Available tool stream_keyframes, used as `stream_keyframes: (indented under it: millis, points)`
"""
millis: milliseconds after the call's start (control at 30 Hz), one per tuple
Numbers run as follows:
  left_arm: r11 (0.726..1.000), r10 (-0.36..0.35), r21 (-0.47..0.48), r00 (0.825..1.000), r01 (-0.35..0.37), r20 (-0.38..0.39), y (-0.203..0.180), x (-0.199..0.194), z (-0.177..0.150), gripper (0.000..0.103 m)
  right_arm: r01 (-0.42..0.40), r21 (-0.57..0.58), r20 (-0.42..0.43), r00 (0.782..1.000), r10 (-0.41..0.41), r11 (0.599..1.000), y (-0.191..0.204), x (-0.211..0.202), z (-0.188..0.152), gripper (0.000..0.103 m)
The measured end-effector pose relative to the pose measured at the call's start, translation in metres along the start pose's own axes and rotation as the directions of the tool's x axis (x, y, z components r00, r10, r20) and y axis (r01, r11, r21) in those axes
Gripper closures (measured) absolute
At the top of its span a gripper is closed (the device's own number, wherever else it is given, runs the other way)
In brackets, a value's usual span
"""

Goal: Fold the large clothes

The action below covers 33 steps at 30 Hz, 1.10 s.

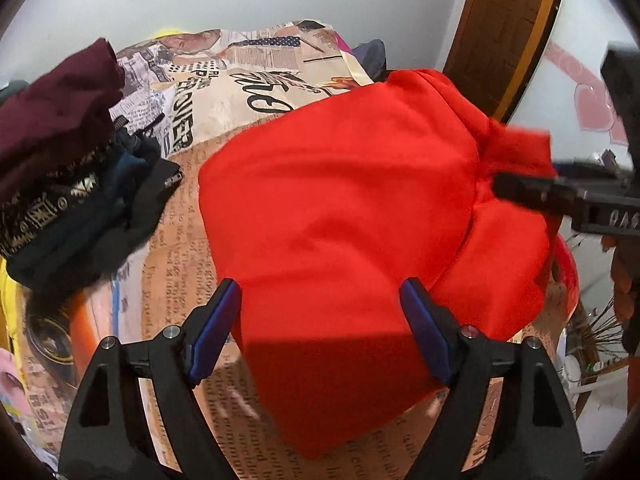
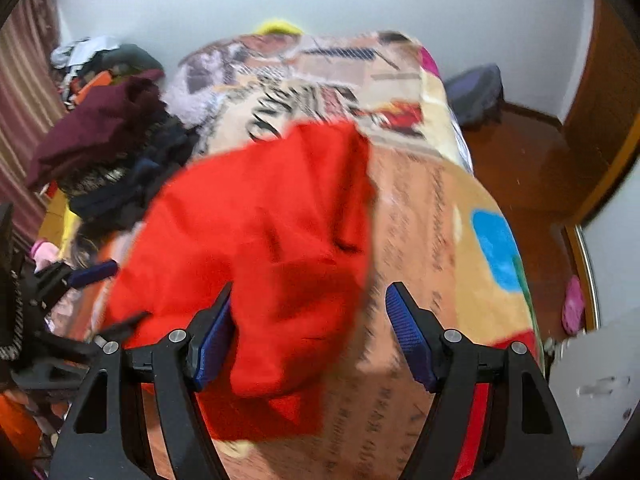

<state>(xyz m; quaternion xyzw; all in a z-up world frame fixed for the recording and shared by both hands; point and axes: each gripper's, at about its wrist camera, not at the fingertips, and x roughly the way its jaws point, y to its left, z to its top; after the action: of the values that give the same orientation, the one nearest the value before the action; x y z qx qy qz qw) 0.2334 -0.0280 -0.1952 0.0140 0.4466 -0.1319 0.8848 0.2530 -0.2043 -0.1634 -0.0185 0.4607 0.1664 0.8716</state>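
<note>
While both claws sit spread wide, neither grips anything: left gripper hangs over the near part of the red garment, blue pads apart with cloth showing between them; whether they touch the fabric, cannot tell. Right gripper likewise released, its left pad at the garment's right lobe, its right pad over bare bedspread. In the left view the right gripper enters from the right, its tip against a raised red flap at the garment's far right corner; grip there is blurred, cannot tell. Red garment lies bunched mid-bed on the newsprint-pattern bedspread, near hem falling toward the bed's front edge, left edge fairly clean, right side lumpy and doubled. Open bedspread right of the garment out to the bed's right edge, and a wide strip beyond it toward the wall. Left of it, just beside its edge, a stack of folded dark clothes, maroon piece on top. Past the right edge: wood floor, dark cushion, wooden door.
</note>
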Motion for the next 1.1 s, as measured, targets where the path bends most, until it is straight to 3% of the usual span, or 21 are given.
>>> stream_keyframes:
  millis: [133,267,467,567,733,900,1033,1100]
  points:
    - [1.000,-0.009,-0.014,1.000,0.009,0.009,0.000,0.001,-0.004,0.018,-0.015,0.046,-0.017,1.000,0.016,0.999,-0.021,0.002,-0.021,0.025]
    - [1.000,-0.001,-0.001,1.000,0.001,0.017,-0.003,-0.005,-0.010,0.018,-0.048,0.092,-0.039,0.998,0.052,0.995,-0.029,0.000,-0.029,0.025]
    - [1.000,0.010,-0.022,0.999,-0.009,0.048,0.008,-0.021,-0.001,0.018,-0.075,0.060,-0.029,0.997,0.076,0.995,-0.018,-0.017,-0.011,0.023]
    - [0.997,0.066,-0.043,0.994,-0.062,0.090,0.020,-0.032,0.006,0.018,-0.110,0.043,0.012,0.994,0.110,0.993,-0.010,-0.026,0.002,0.023]
    - [0.986,0.095,-0.147,0.991,-0.080,0.096,0.057,-0.032,0.017,0.018,-0.176,0.051,0.023,0.984,0.175,0.983,-0.002,-0.014,0.020,0.023]
    - [0.962,-0.047,-0.270,0.999,0.045,0.000,0.086,-0.001,0.012,0.018,-0.233,0.155,-0.041,0.969,0.242,0.960,-0.014,0.018,0.022,0.023]
    - [0.898,-0.242,-0.391,0.968,0.199,-0.064,0.097,0.033,0.000,0.017,-0.281,0.284,-0.116,0.939,0.324,0.917,-0.039,0.043,0.012,0.023]
    - [0.843,-0.343,-0.463,0.937,0.275,-0.067,0.103,0.049,-0.003,0.017,-0.301,0.311,-0.137,0.924,0.356,0.901,-0.046,0.050,0.007,0.023]
